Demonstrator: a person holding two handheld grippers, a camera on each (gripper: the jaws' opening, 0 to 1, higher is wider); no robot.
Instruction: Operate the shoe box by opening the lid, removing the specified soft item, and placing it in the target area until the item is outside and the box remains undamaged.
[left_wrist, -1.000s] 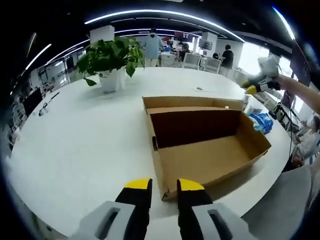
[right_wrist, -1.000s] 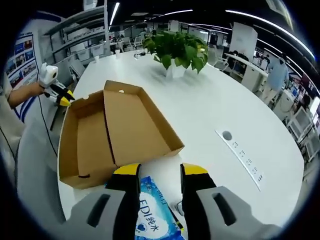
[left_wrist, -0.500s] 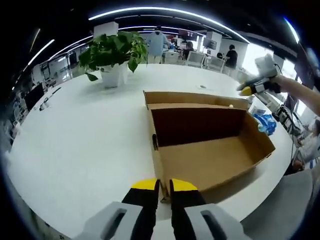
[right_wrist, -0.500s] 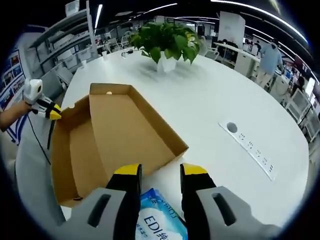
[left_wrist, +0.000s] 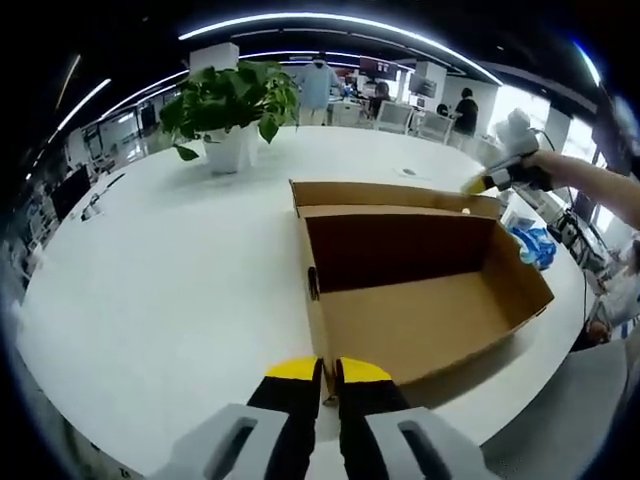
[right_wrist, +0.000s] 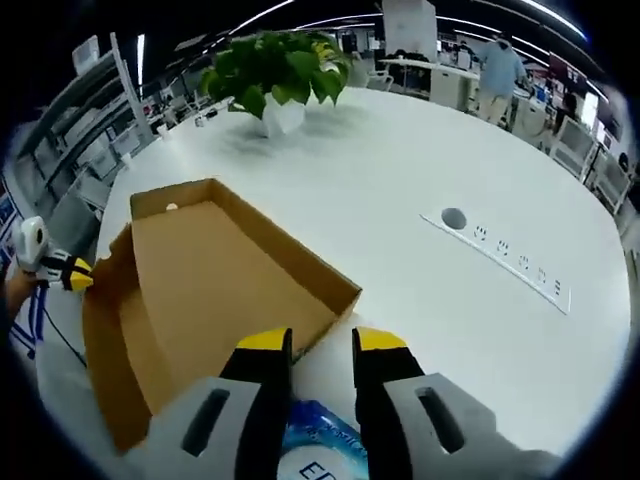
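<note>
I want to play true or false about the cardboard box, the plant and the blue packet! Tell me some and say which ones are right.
1. The shoe box is open and looks empty inside. True.
2. The blue packet is lying inside the box. False: it lies on the table outside the box.
3. A potted plant stands on the white table beyond the box. True.
4. The left gripper has its fingers spread wide apart. False: its fingers are almost together, at the box's near wall.
5. The right gripper is above the blue packet. True.
</note>
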